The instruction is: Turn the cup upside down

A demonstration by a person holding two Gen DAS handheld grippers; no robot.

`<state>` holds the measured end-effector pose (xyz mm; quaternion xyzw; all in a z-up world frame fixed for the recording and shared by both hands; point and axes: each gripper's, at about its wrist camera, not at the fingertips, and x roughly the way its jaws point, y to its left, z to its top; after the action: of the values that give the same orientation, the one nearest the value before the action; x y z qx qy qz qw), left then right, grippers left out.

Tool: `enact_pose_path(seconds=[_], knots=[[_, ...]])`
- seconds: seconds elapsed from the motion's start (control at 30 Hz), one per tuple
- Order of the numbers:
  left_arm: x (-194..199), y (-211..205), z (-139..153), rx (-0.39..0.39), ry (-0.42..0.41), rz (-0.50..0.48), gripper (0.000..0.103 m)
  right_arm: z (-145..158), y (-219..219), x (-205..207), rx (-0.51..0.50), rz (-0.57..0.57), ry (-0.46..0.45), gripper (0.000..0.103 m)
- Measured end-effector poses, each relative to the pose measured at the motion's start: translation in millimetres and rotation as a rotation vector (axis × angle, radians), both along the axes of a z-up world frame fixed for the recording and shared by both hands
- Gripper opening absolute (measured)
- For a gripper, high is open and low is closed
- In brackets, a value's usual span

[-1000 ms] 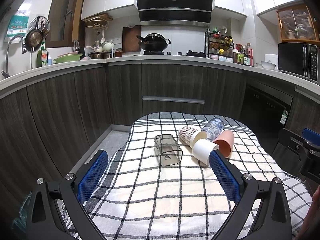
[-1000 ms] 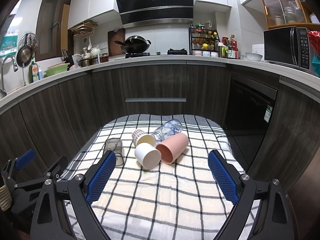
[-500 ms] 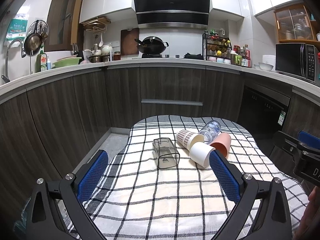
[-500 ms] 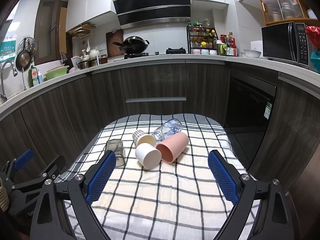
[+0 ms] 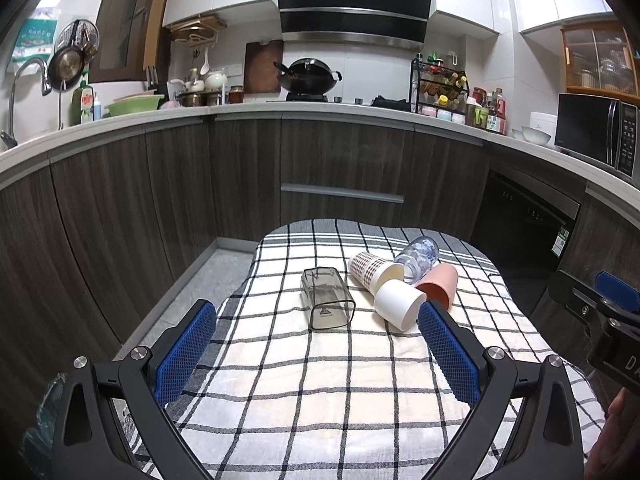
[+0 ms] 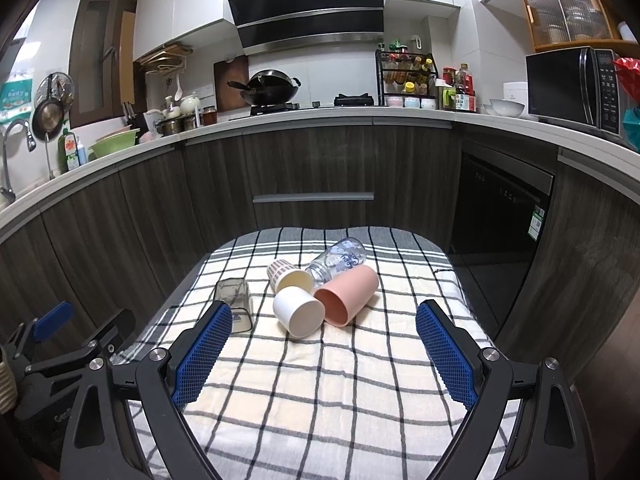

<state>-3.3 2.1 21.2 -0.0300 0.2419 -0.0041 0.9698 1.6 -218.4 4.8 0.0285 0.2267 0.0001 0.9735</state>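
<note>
Nothing flipped yet: the white cup (image 6: 299, 311) is seen lying sideways, untouched; both grippers (image 5: 316, 344) (image 6: 323, 350) are held wide, empty.

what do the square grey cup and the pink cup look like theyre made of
Square grey cup: probably clear smoky plastic, glossy; the checked cloth shows through its walls. Pink cup: opaque and matte, evenly coloured, likely plastic, though ceramic cannot be ruled out.
</note>
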Motion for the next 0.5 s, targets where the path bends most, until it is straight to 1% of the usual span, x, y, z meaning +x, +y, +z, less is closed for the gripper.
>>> enact_pose_path(seconds=[0.17, 0.33, 0.5], knots=[[7.6, 3.7, -1.4, -0.008, 0.031, 0.014, 0.103, 4.6, 2.2, 0.5, -0.004, 0.004, 0.001, 0.093], [13.6, 5.6, -1.2, -0.012, 0.052, 0.025, 0.103, 5.6, 2.3, 4.8, 0.016, 0.003, 0.024, 0.093], [27.7, 7.8, -2.8, -0.024, 0.098, 0.035, 0.103, 6.2, 3.3, 14.0, 0.016, 0.007, 0.046, 0.093]])
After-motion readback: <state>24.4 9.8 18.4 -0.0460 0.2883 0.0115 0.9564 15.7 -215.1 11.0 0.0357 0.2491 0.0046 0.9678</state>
